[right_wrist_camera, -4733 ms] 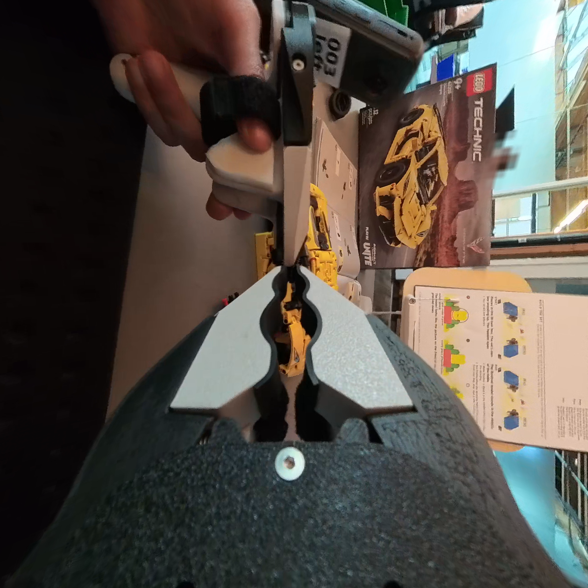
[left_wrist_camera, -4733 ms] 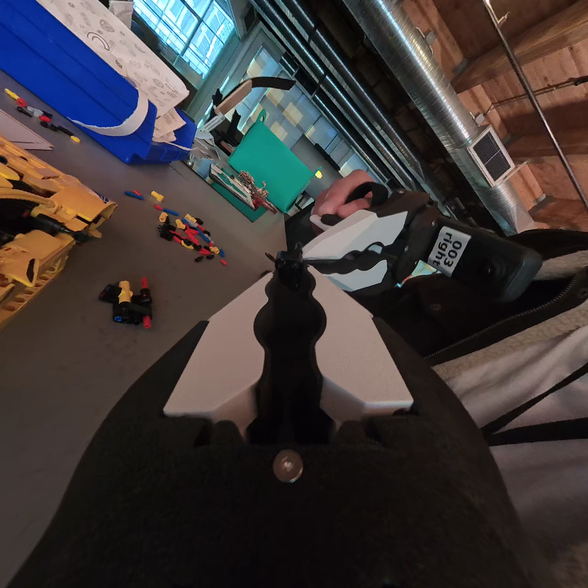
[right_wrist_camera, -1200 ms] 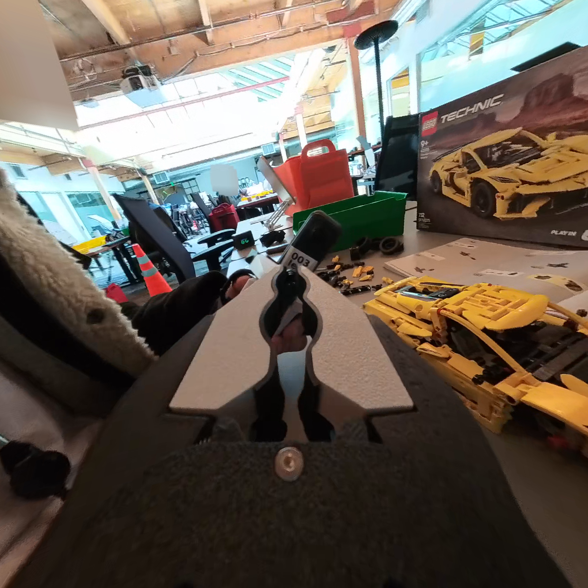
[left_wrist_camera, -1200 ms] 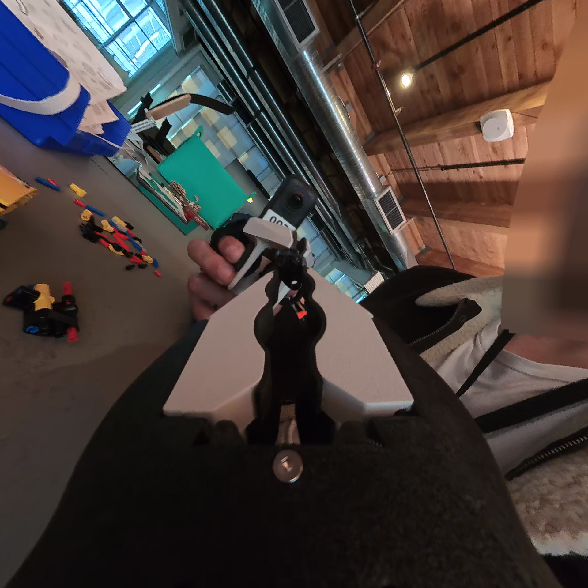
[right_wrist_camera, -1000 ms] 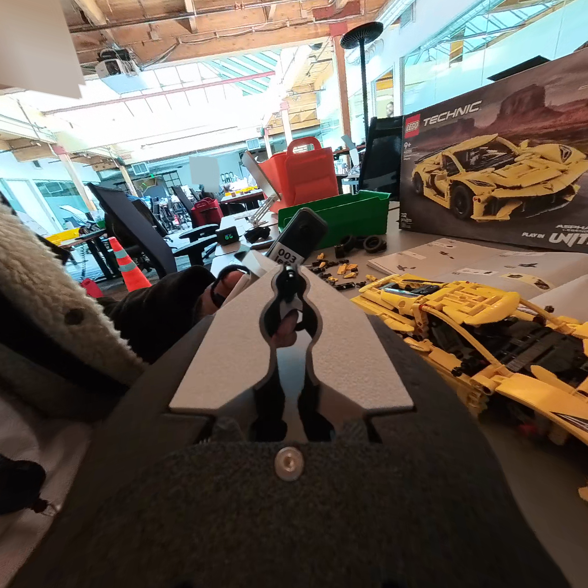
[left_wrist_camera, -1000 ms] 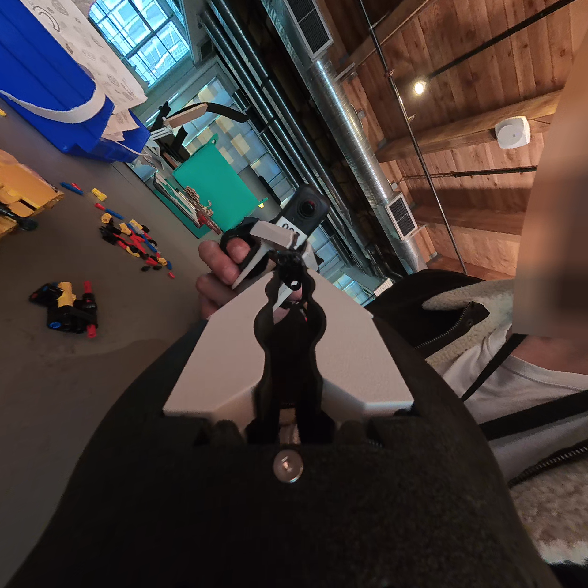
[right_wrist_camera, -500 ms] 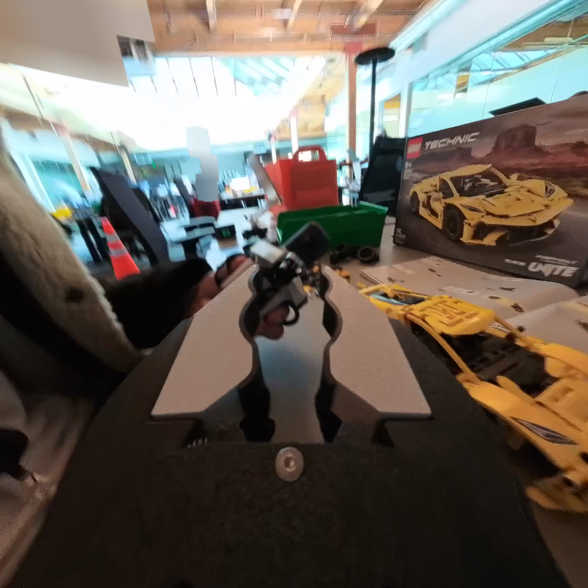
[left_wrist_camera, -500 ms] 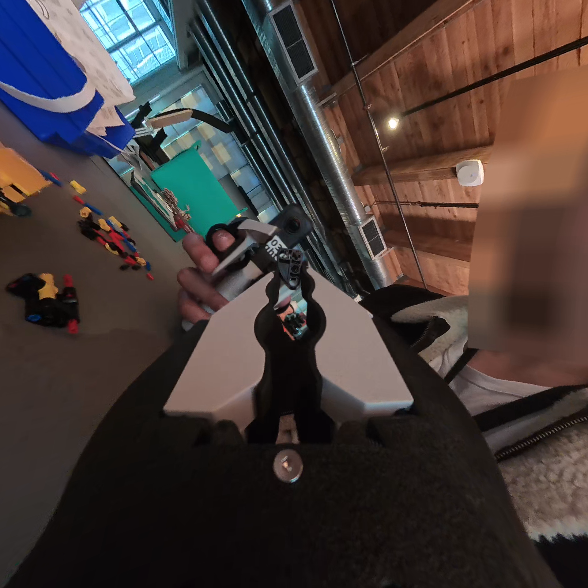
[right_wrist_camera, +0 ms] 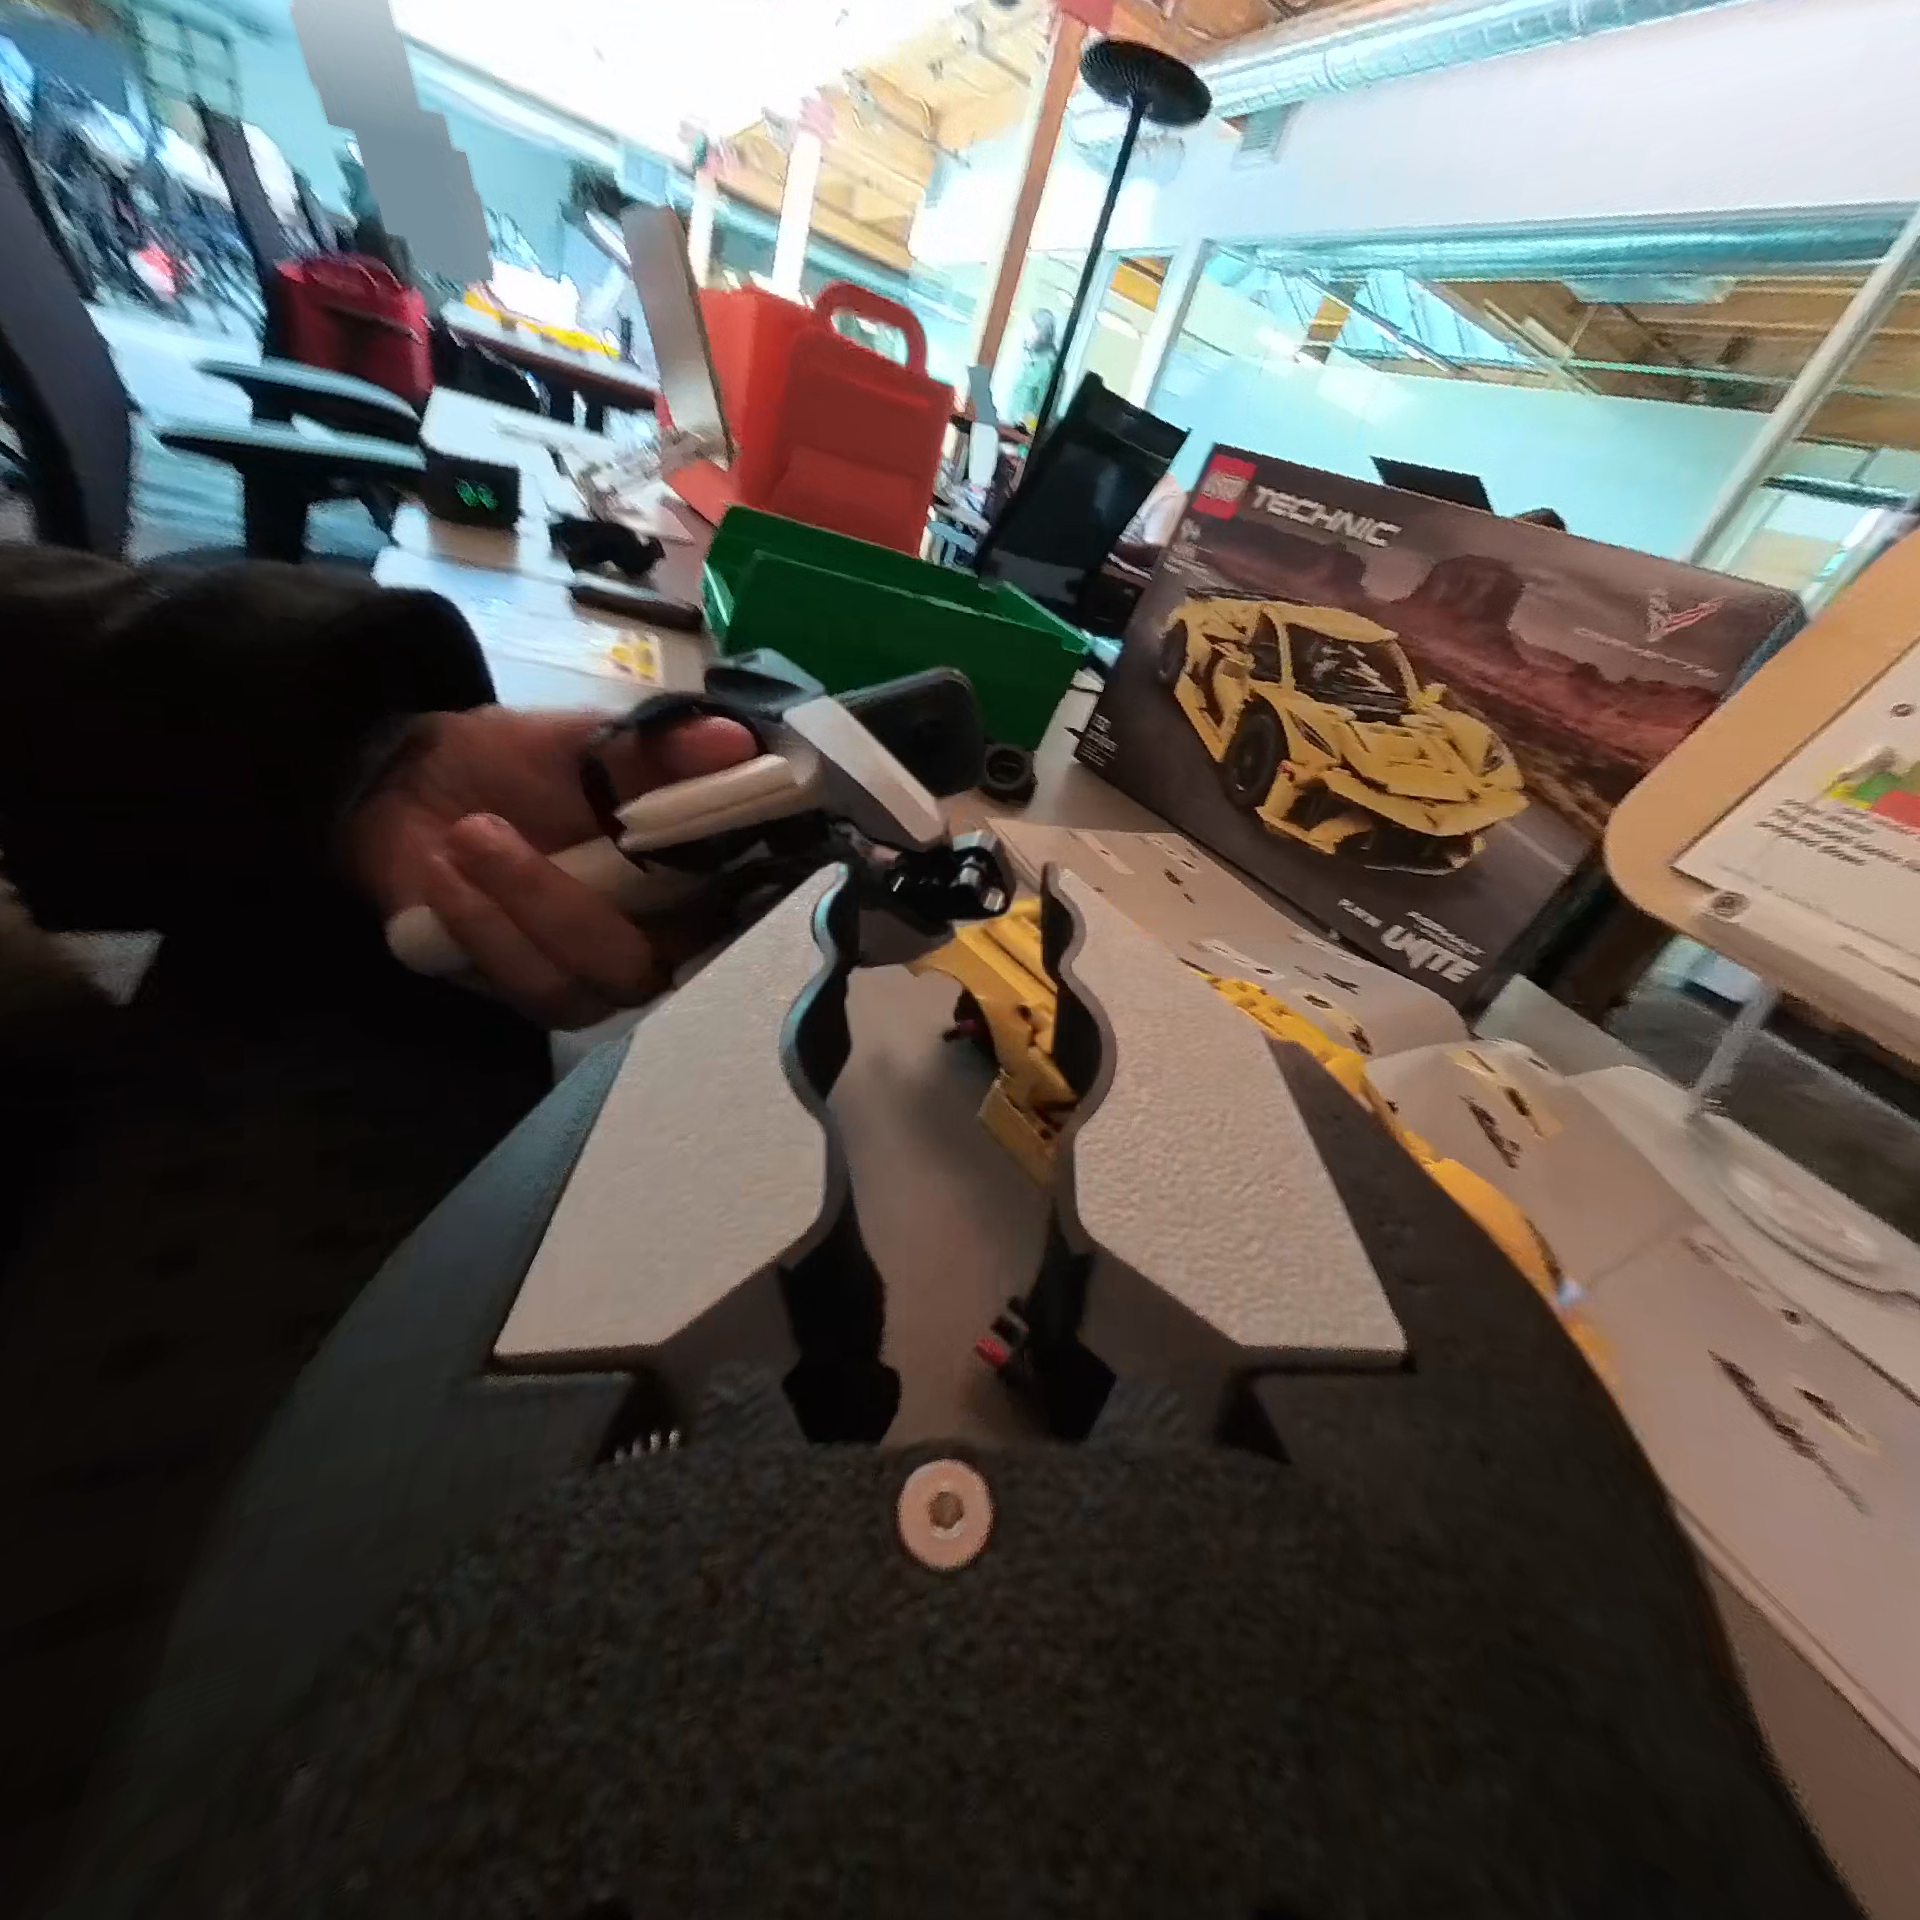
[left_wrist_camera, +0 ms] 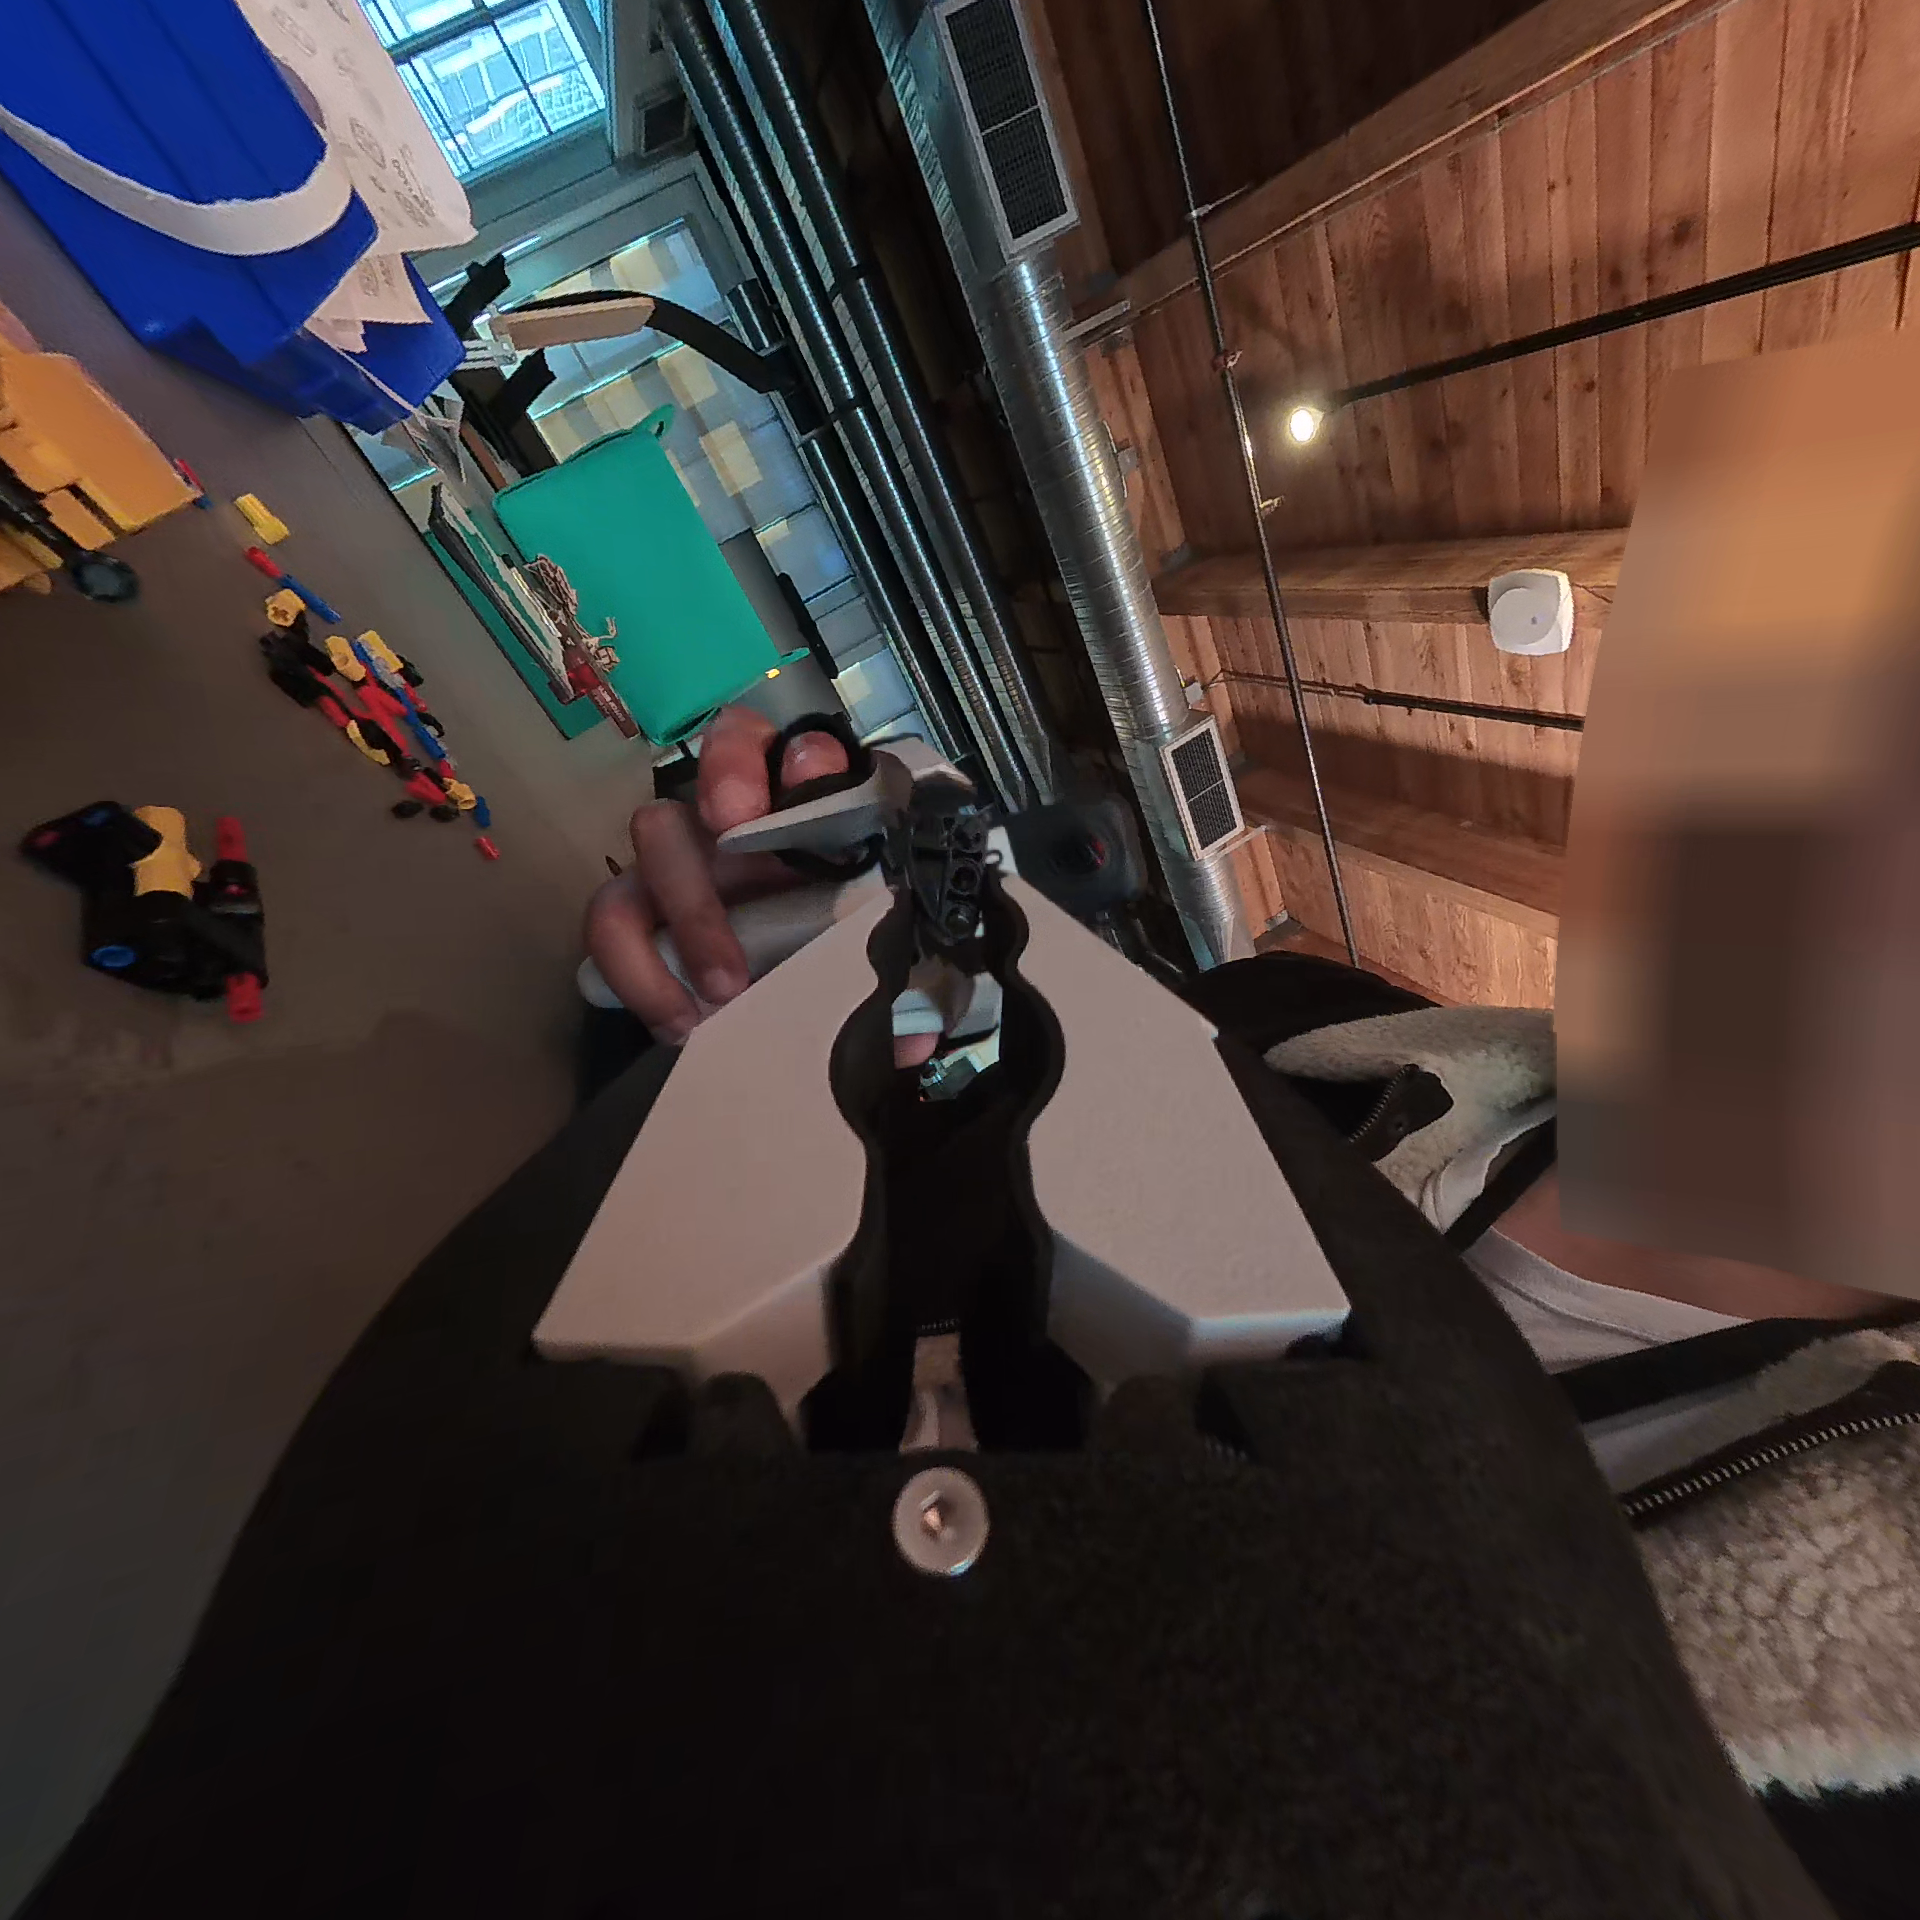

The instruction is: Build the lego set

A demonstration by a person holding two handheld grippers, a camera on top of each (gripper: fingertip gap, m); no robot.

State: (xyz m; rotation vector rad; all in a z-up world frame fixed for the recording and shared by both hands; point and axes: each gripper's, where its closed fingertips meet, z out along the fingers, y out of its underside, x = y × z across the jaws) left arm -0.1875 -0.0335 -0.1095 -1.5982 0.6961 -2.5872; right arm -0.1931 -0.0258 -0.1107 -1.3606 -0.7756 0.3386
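Left tongs (left_wrist_camera: 948, 883) are pinching a small black lego piece (left_wrist_camera: 943, 871) at the tips, held up in the air over the near edge of the worktop (left_wrist_camera: 270, 1091). In the right wrist view we see that same black piece (right_wrist_camera: 940, 891) at the end of the left tongs, just past the right tongs' tips. Right tongs (right_wrist_camera: 940, 914) are spread, nothing between them, with a clear gap down the middle. Our landmark is the yellow car (right_wrist_camera: 1023, 1023), a half-built lego model on the worktop: it shows through the gap of the right tongs, straight ahead of them. The set box (right_wrist_camera: 1434, 707) stands upright behind the car. Instruction sheets (right_wrist_camera: 1195, 914) lie flat between the car and the box. A green bin (right_wrist_camera: 883, 623) sits behind and left of the car, with a red case (right_wrist_camera: 831, 416) behind the bin. In the left wrist view, the car edge (left_wrist_camera: 62, 468) is at far left; loose red, yellow, blue and black bits (left_wrist_camera: 364, 707) are scattered beside it, and a small black-and-yellow subassembly (left_wrist_camera: 156, 894) lies nearer us than those. A blue bin (left_wrist_camera: 187, 187) sits past the car. Right wrist view is motion-blurred, so fine detail on the black piece is unclear.
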